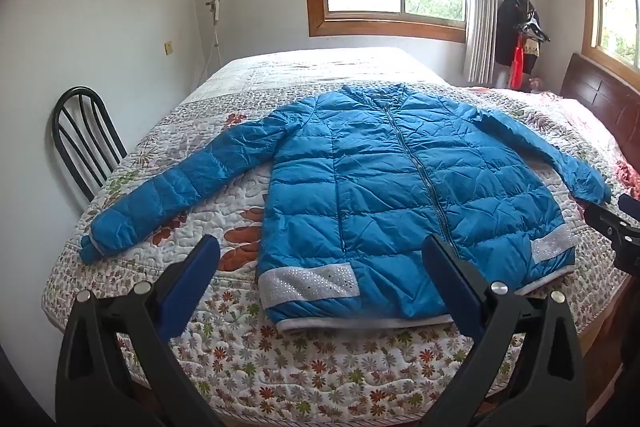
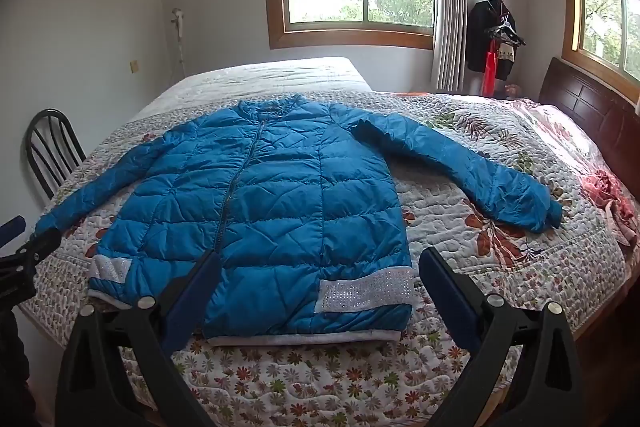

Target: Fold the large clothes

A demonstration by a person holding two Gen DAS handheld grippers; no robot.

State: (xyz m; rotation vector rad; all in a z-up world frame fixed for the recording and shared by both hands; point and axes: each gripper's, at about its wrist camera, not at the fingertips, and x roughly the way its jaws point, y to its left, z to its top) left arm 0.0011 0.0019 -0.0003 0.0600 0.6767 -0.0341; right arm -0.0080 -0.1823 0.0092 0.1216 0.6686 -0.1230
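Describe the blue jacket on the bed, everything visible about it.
The blue puffer jacket is quilted, shiny and wrinkled. It lies flat, front up, on the floral quilt, zipped closed, collar toward the window, hem toward the camera. Both sleeves are spread outward and angled down. Silver sequined bands cross the lower front on both sides, and a grey ribbed trim edges the hem. Nothing but the quilt touches it.

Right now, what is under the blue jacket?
The blue jacket lies flat on the floral quilt covering the bed. Whatever sits directly beneath its body is hidden.
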